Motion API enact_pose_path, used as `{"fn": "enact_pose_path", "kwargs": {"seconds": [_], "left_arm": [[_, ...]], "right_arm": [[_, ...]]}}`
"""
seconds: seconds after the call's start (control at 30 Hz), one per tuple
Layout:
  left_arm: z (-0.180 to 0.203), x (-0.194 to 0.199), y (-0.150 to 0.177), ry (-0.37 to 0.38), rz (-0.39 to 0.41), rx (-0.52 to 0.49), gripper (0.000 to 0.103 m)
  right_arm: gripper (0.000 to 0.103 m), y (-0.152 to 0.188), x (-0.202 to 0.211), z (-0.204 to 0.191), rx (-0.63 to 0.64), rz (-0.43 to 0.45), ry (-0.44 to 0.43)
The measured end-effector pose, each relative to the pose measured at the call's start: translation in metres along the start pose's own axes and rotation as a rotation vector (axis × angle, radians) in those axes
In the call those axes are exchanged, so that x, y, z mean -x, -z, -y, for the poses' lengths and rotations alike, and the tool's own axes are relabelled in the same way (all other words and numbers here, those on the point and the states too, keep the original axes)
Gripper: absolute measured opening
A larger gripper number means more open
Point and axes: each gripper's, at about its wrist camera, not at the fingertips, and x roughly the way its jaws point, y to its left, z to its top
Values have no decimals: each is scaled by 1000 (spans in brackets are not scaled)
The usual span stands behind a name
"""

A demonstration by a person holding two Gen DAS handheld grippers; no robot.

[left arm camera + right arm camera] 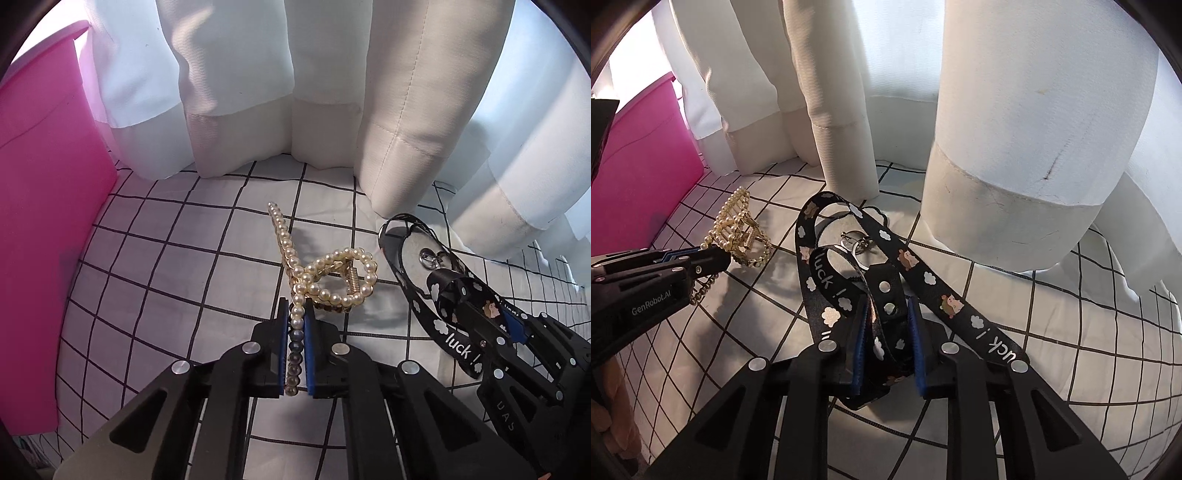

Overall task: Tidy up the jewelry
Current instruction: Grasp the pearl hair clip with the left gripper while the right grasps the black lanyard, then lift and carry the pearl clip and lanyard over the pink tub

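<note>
I count one pearl hair claw (325,280) and one black lanyard (886,295), both on the grid-checked cloth (166,258). The claw is gold metal studded with round cream beads, with a coiled spring; the lanyard is flat ribbon printed with clouds. My left gripper (297,325), held low, pinches the claw's beaded arm. My right gripper (886,325) clamps the lanyard's bunched straps.

My left hand-held gripper (296,325) is clamped down tight, fingers nearly together. My right hand-held gripper (886,332) sits just beside it, angled inward, fingers closed too with a slightly wider gap.
</note>
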Motion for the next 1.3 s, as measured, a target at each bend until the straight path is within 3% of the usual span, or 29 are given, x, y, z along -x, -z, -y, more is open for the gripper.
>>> {"fn": "enact_pose_path", "kwargs": {"seconds": [0.27, 0.73, 1.0, 1.3], "left_arm": [[-21, 39, -2, 29, 53, 19, 7], [-14, 118, -19, 58, 194, -2, 7], [-34, 169, -37, 55, 279, -4, 7], [-88, 243, -70, 33, 389, 40, 7]], "right_arm": [[20, -7, 24, -2, -26, 62, -17], [20, -29, 89, -17, -22, 187, -17], [19, -62, 139, -47, 35, 305, -32], [19, -133, 200, -113, 150, 474, -122]]}}
